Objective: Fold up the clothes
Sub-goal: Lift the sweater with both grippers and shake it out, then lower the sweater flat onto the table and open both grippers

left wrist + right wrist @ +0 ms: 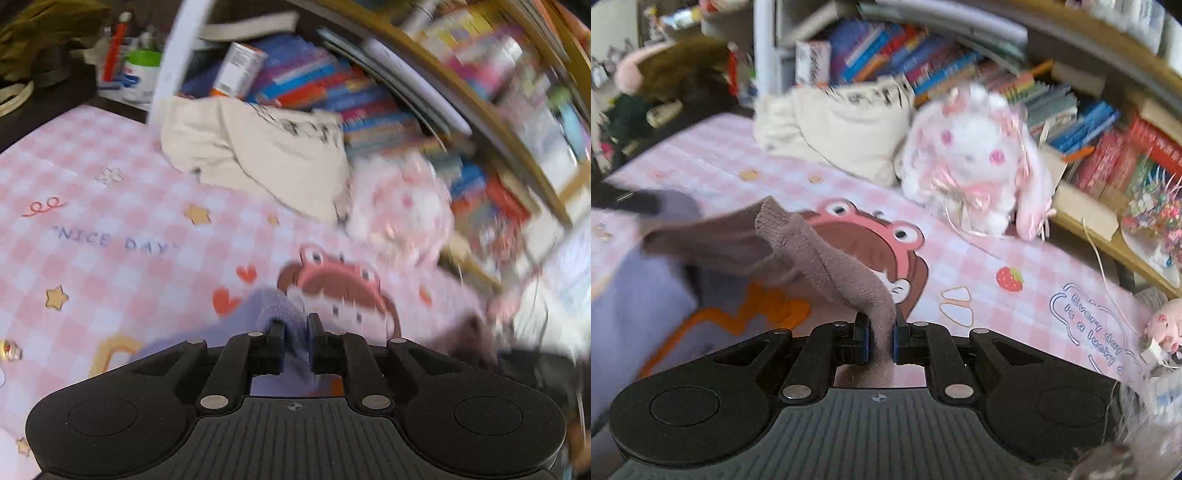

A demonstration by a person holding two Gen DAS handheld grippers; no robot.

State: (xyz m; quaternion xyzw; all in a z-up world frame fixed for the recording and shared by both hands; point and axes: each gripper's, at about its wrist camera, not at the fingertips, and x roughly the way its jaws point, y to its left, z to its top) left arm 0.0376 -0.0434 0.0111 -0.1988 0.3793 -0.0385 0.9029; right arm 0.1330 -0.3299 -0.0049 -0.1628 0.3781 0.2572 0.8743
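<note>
My left gripper (294, 328) is shut on a fold of a fuzzy lavender-grey garment (280, 314), held just above the pink checked mat (110, 206). My right gripper (881, 325) is shut on the other end of the same fuzzy cloth (820, 251), which looks brownish-grey here and stretches up and left, off the mat (1015, 258). The left gripper shows as a dark blur (624, 201) at the far left of the right wrist view. A lavender cloth with orange print (646, 314) lies on the mat at lower left.
A cream garment (266, 158) is heaped at the mat's far edge, next to a white and pink plush rabbit (975, 166). Shelves of books (923, 62) stand behind. A small pink plush (1167, 325) sits at the right edge. A white post (177, 55) rises at the back.
</note>
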